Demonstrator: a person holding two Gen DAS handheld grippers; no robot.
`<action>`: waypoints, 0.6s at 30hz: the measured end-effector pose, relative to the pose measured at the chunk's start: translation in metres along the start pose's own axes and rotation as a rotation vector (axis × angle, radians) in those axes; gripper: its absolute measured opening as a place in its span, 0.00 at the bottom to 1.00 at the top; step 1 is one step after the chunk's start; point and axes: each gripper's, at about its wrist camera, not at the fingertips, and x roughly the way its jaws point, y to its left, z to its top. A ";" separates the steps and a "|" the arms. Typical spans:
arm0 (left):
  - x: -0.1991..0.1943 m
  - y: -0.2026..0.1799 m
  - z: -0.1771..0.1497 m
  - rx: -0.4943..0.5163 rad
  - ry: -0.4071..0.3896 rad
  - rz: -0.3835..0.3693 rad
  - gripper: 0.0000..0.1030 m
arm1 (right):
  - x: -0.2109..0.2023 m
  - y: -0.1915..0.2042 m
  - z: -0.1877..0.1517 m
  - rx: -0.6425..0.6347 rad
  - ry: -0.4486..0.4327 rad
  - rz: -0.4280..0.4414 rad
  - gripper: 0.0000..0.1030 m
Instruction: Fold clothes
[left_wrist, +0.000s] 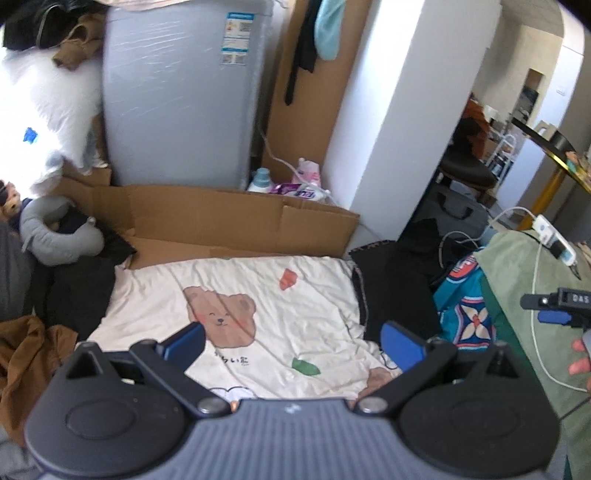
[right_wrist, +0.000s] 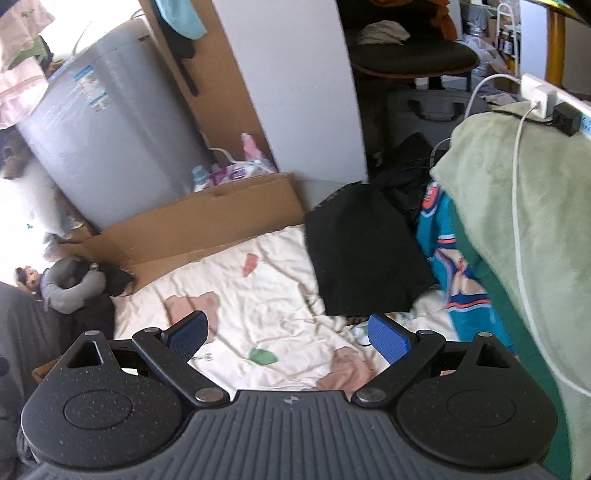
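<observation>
While both sets of jaws are spread with nothing between them, the left gripper (left_wrist: 293, 341) and right gripper (right_wrist: 288, 332) are held above the cream bear-print sheet (left_wrist: 258, 295). A folded black garment (right_wrist: 362, 254) is laid on the sheet's right edge, beside a teal jersey (right_wrist: 461, 280). Flattened cardboard (left_wrist: 221, 221) and a grey appliance (left_wrist: 177, 96) are seen beyond.

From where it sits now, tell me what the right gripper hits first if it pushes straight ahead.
Probably the black garment lying on the bear-print sheet; the open right gripper points toward its near edge, though depth is unclear.
</observation>
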 end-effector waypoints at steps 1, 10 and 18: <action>0.001 0.002 -0.005 -0.008 -0.004 0.011 1.00 | 0.001 0.003 -0.005 -0.010 0.001 0.005 0.94; 0.008 0.012 -0.037 -0.010 0.034 0.054 1.00 | 0.007 0.016 -0.043 -0.066 0.014 0.022 0.94; 0.005 0.028 -0.055 -0.079 0.036 0.097 1.00 | 0.005 0.019 -0.060 -0.123 0.008 0.044 0.94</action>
